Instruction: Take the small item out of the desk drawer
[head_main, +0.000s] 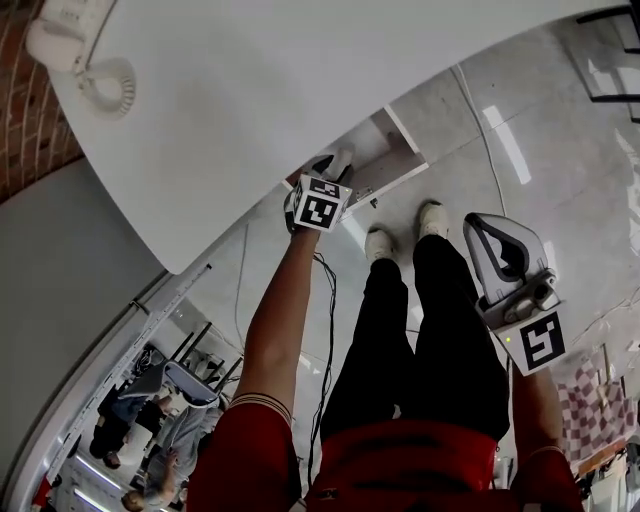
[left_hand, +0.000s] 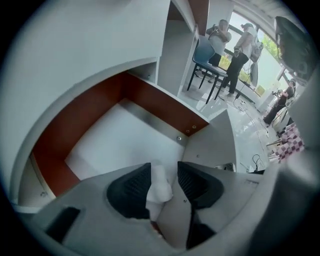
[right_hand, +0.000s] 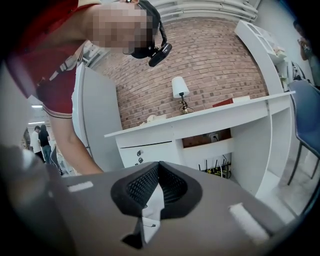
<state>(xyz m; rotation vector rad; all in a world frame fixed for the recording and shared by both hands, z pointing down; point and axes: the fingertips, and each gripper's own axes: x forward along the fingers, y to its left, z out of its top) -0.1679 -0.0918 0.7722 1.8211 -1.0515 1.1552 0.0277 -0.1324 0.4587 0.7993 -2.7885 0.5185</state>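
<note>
The desk drawer (left_hand: 165, 102) stands pulled out, with red-brown walls and a white floor. My left gripper (left_hand: 164, 167) hangs over its front part, jaws apart. A small white item (left_hand: 160, 186) sits between them against the left pad, with a gap to the right pad. In the head view the left gripper (head_main: 335, 165) reaches under the white desk top (head_main: 250, 90) at the open drawer (head_main: 385, 165); the item is hidden there. My right gripper (head_main: 480, 230) is held at the right beside the person's leg, away from the drawer. Its jaws (right_hand: 157, 167) are shut and empty.
A white telephone with a coiled cord (head_main: 75, 45) sits on the desk's far left corner. The person's shoes (head_main: 400, 232) stand on the tiled floor just before the drawer. A blue chair (left_hand: 202, 55) and several people are farther back. A second white desk with a lamp (right_hand: 180, 90) stands against a brick wall.
</note>
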